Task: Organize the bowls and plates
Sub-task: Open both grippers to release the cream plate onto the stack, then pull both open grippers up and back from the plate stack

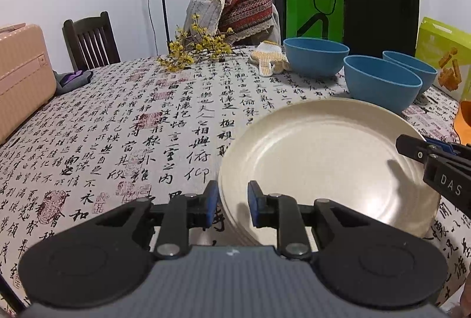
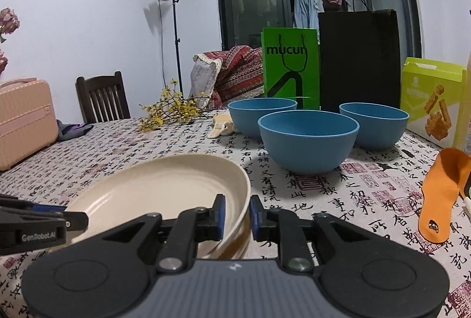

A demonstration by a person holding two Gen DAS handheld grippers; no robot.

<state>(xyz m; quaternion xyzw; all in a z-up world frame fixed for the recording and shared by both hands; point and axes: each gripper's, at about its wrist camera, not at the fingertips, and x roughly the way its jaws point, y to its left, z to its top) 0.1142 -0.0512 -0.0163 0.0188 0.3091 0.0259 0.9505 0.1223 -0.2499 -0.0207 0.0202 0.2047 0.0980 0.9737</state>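
Observation:
A stack of cream plates (image 1: 323,159) (image 2: 153,194) lies on the calligraphy-print tablecloth (image 1: 132,141). My left gripper (image 1: 233,206) is shut on the stack's left rim, one pad outside and one on the inner face. It shows at the left edge of the right wrist view (image 2: 79,219). My right gripper (image 2: 237,212) is shut on the right rim, where the top plate looks slightly raised off those beneath. It enters the left wrist view from the right (image 1: 412,153). Three blue bowls (image 2: 307,138) (image 2: 262,114) (image 2: 374,123) (image 1: 382,85) stand apart behind the plates.
Behind the bowls stand a green paper bag (image 2: 290,67), a black bag (image 2: 357,59) and a yellow-green snack box (image 2: 432,100). An orange scoop (image 2: 441,191) lies at the right. Yellow flowers (image 1: 191,53), a knitted piece (image 1: 269,57), a pink suitcase (image 1: 23,76) and a chair (image 1: 89,41) are at the left.

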